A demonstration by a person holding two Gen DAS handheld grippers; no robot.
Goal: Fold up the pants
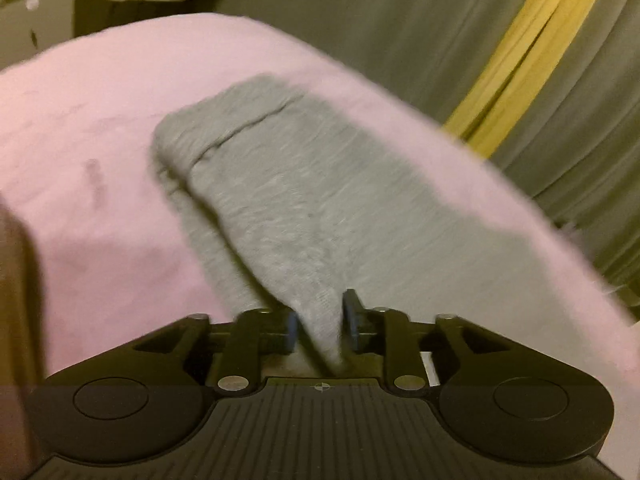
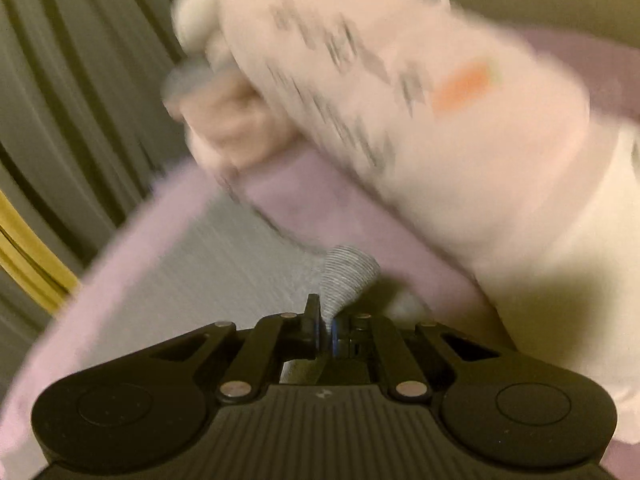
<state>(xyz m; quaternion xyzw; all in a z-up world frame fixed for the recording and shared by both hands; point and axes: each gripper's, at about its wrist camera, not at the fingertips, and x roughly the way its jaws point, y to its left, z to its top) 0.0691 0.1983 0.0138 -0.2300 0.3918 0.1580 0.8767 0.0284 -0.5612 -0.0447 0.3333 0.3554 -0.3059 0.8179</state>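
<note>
Between the fingers, left gripper (image 1: 321, 326): the blue pads stand a little apart with a fold of the grey pants (image 1: 304, 216) between them; whether they pinch it is not clear.
Right gripper (image 2: 326, 330): pads pressed nearly together on a ribbed grey edge of the pants (image 2: 344, 276).
Pants, axis: from the left gripper the long strip runs away toward the upper left.
Pants, look: grey knit, doubled over, with a seam line across the far end; blurred.
Pants, place: lying on a pink sheet (image 1: 100, 128).
Beyond: grey curtain (image 1: 400, 40) with a yellow stripe (image 1: 532, 52); pale plush toys (image 2: 360, 80).
</note>
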